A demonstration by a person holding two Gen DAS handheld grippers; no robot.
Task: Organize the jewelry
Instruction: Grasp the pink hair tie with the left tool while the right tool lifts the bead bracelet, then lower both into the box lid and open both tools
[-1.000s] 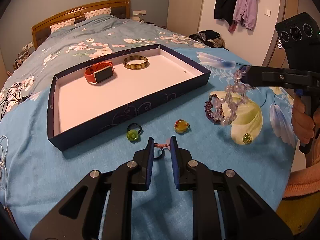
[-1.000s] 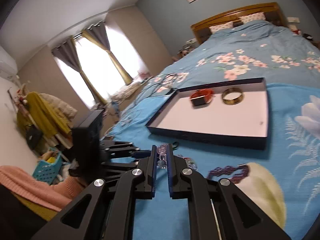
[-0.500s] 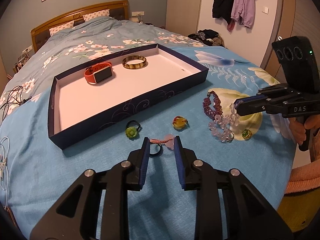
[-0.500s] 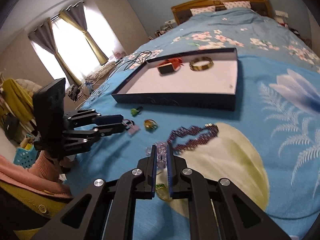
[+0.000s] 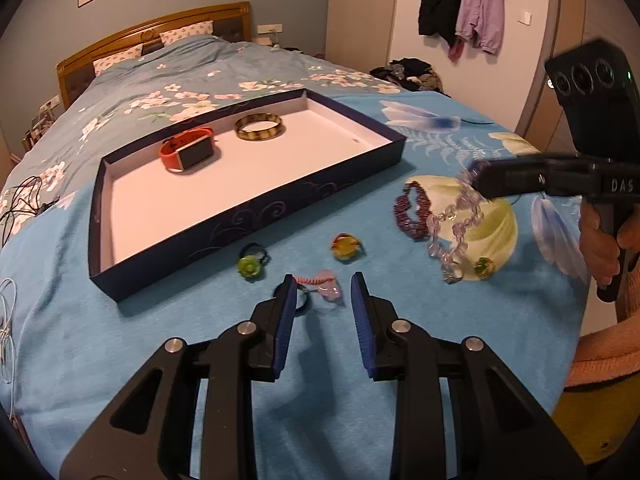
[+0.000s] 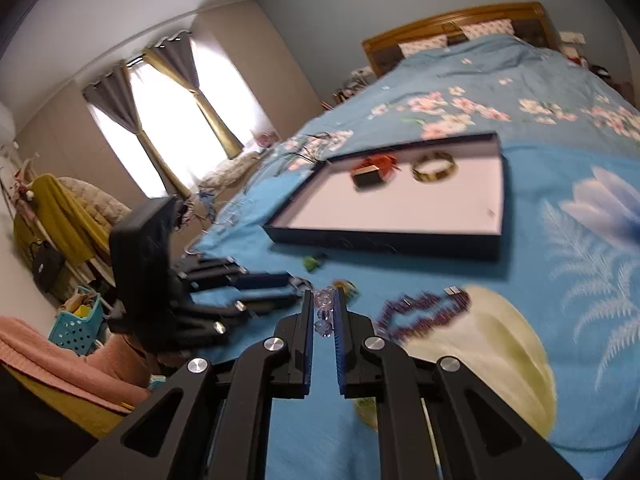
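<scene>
Blue flowered bedspread [image 5: 168, 80] underneath everything. On it, a shallow dark tray [image 5: 256, 216] with a pale floor, holding an orange watch [image 5: 188, 152] and, just beside it, a gold bangle [image 5: 259, 127]. In front of the tray, loose on the cloth — a purple bead bracelet [image 5: 412, 210], a yellow ring [image 5: 345, 247], a green ring [image 5: 250, 266], a pink charm on a cord [image 5: 326, 285], another small green ring [image 5: 484, 267].

Right gripper [image 6: 323, 310] off to the tray's right, jaws pinched narrow on a clear bead bracelet [image 5: 452, 224], strand dangling, lowest beads near the small green ring. Left gripper [image 5: 323, 292] low over the pink charm, jaws opening, pads not pressing it — charm lying between the tips.
</scene>
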